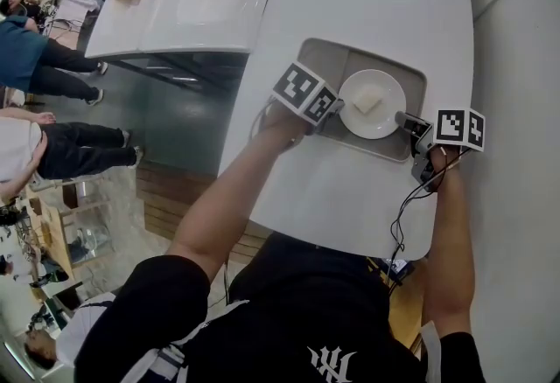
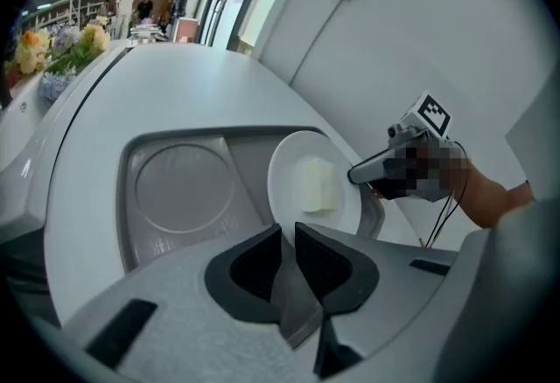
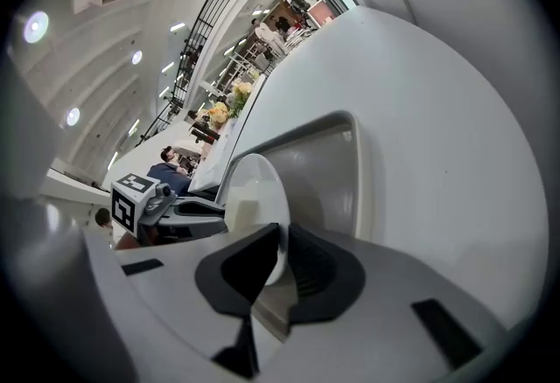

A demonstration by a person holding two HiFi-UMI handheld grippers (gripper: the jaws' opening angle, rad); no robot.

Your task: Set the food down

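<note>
A white plate [image 1: 385, 114] carries a pale square piece of food [image 1: 367, 98]. It is over the right half of a grey tray [image 1: 350, 51] on the white table. My left gripper [image 1: 337, 108] is shut on the plate's left rim, and my right gripper [image 1: 405, 121] is shut on the right rim. In the left gripper view the rim sits between the left gripper [image 2: 287, 234] pads, with the plate [image 2: 293, 161], the food [image 2: 317, 186] and the right gripper [image 2: 360, 171] beyond. The right gripper [image 3: 282, 240] pinches the plate [image 3: 254, 189] edge. I cannot tell whether the plate touches the tray.
The tray's left half holds a bare round recess [image 2: 185, 189]. A second white table [image 1: 184, 5] with flowers [image 2: 54, 49] stands at the back left. People [image 1: 35, 66] stand on the floor to the left. A pale wall [image 1: 525, 66] runs along the right.
</note>
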